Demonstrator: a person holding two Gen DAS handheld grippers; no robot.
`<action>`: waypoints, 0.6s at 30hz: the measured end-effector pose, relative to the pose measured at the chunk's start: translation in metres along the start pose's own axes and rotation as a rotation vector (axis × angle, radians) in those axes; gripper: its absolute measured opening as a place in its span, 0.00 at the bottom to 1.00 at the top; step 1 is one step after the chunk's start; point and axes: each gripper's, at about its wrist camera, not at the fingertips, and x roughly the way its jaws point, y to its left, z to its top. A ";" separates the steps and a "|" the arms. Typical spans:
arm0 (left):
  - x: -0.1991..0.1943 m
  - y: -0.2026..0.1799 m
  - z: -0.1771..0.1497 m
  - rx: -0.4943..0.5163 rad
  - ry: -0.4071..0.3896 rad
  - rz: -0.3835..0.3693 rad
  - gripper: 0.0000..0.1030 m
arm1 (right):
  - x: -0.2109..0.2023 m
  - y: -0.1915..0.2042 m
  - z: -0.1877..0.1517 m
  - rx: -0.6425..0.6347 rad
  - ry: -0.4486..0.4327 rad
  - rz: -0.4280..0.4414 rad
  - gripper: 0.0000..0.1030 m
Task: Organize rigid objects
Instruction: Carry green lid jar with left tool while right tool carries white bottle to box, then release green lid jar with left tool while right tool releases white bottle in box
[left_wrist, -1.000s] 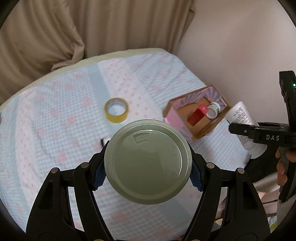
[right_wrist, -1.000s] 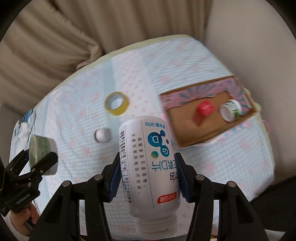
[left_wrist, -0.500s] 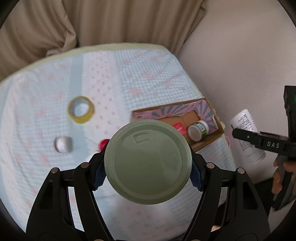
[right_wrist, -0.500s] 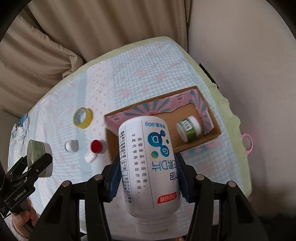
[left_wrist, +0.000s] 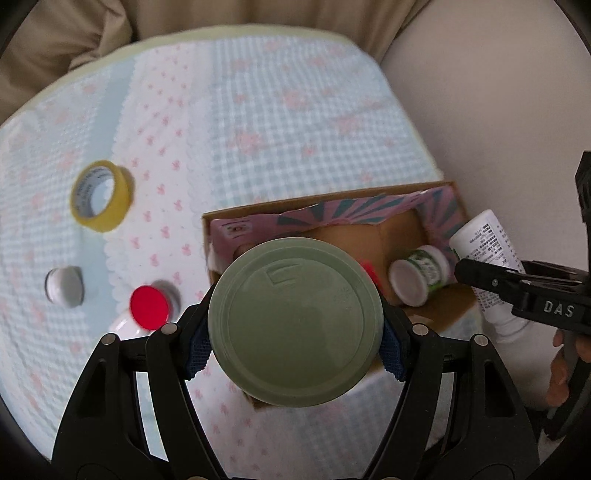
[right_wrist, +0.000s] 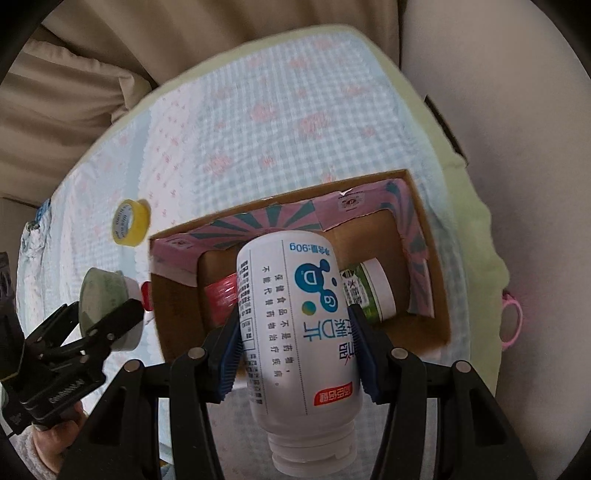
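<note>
Claws loaded above the box

Your left claw (left_wrist: 295, 334) grips a green-lidded jar (left_wrist: 294, 321) by its sides, hanging over the cardboard box's (left_wrist: 439, 186) near-left corner. Your right claw (right_wrist: 297, 354) is clamped on a white bottle (right_wrist: 295, 332), neck toward you, above the box's (right_wrist: 424, 236) middle. Inside the box lie a small green-labelled bottle (left_wrist: 419, 275) at 3 o'clock and something red. On the checked counter (left_wrist: 295, 110), a yellow tape roll (left_wrist: 100, 201) sits at 10 o'clock, with a red cap (left_wrist: 149, 307) and white cap (left_wrist: 63, 286) nearer.
</note>
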 end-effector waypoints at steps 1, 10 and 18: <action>0.011 0.001 0.003 0.003 0.016 0.002 0.67 | 0.009 -0.001 0.003 -0.006 0.018 0.000 0.48; 0.073 0.005 0.010 0.078 0.141 0.016 0.67 | 0.085 0.001 0.021 -0.044 0.140 0.002 0.48; 0.083 -0.006 0.014 0.131 0.166 0.038 0.67 | 0.104 0.001 0.022 -0.030 0.185 -0.005 0.47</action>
